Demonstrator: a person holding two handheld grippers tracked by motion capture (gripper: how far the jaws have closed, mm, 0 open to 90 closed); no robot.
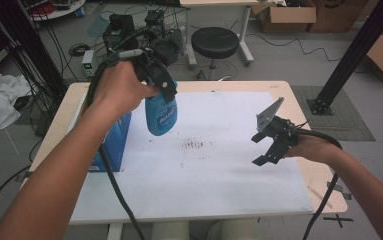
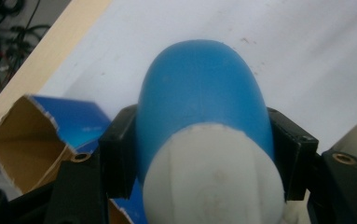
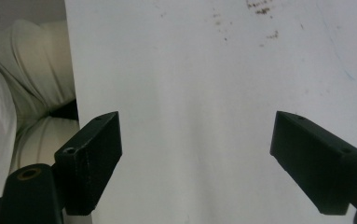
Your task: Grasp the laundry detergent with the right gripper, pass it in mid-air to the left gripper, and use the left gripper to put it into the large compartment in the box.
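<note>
The left tool (image 1: pixel 165 90) is clamped on a blue bottle (image 1: pixel 161 116) at its neck end; in the left gripper view the two black jaws press on either side of the blue body just below the white cap (image 2: pixel 213 177). In the high view the bottle hangs in the upper left centre of the frame, clear of the desk (image 1: pixel 239 87) and above the white sheet (image 1: pixel 219 170). Its long axis runs roughly up and down in the frame, with the cap end up in the tool and the rounded base pointing down toward the sheet.

The open blue carton (image 1: pixel 113 142) lies at the left of the frame, just beside and below the bottle. In the left gripper view its open mouth (image 2: pixel 22 144) appears at the lower left, to the side of the bottle and not beneath it.

The right tool (image 1: pixel 268 147) hovers at the right centre of the frame, well apart from the bottle, with the jaws wide apart and nothing between them. The right gripper view shows bare sheet (image 3: pixel 190 116) between the jaws.

Judgement: the left hand alone carries the bottle. Any transfer to the right tool requires travel across the sheet toward the right of the frame, and the free base end is the end presented to that tool.
</note>
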